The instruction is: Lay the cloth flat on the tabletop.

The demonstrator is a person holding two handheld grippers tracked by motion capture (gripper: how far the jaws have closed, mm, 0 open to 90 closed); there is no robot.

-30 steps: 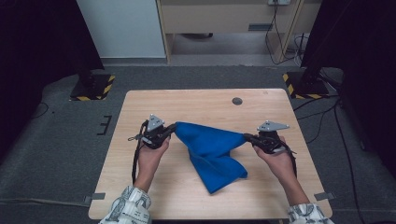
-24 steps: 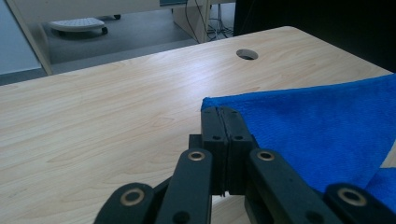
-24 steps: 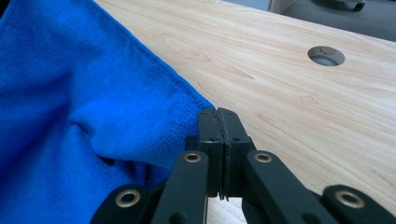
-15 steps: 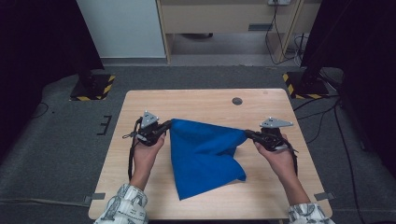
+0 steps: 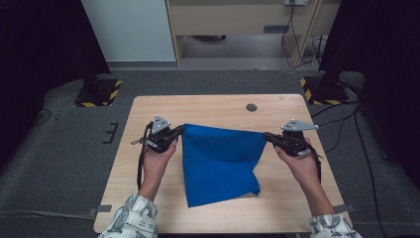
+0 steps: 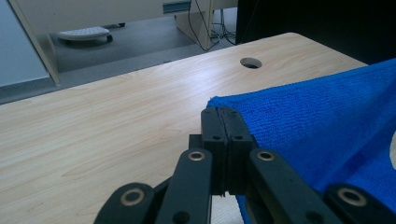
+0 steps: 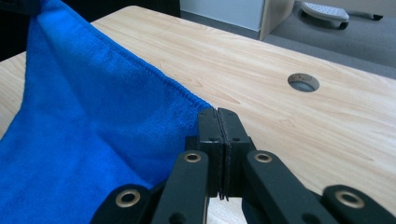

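Blue cloth point(image 5: 218, 158) stretched over table point(image 5: 208, 106) middle, top edge taut, lower corner draped toward near edge. Left gripper point(image 5: 179, 131) and right gripper point(image 5: 269, 135) each clamped tight on upper corner.

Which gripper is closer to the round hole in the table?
The right gripper. It sits just below and right of the hole; the left gripper is farther off to the hole's left, across the blue cloth.

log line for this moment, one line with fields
left hand-held gripper: shut on towel corner | right hand-held gripper: shut on opposite corner | towel: blue, top edge stretched between them, rest draped on table
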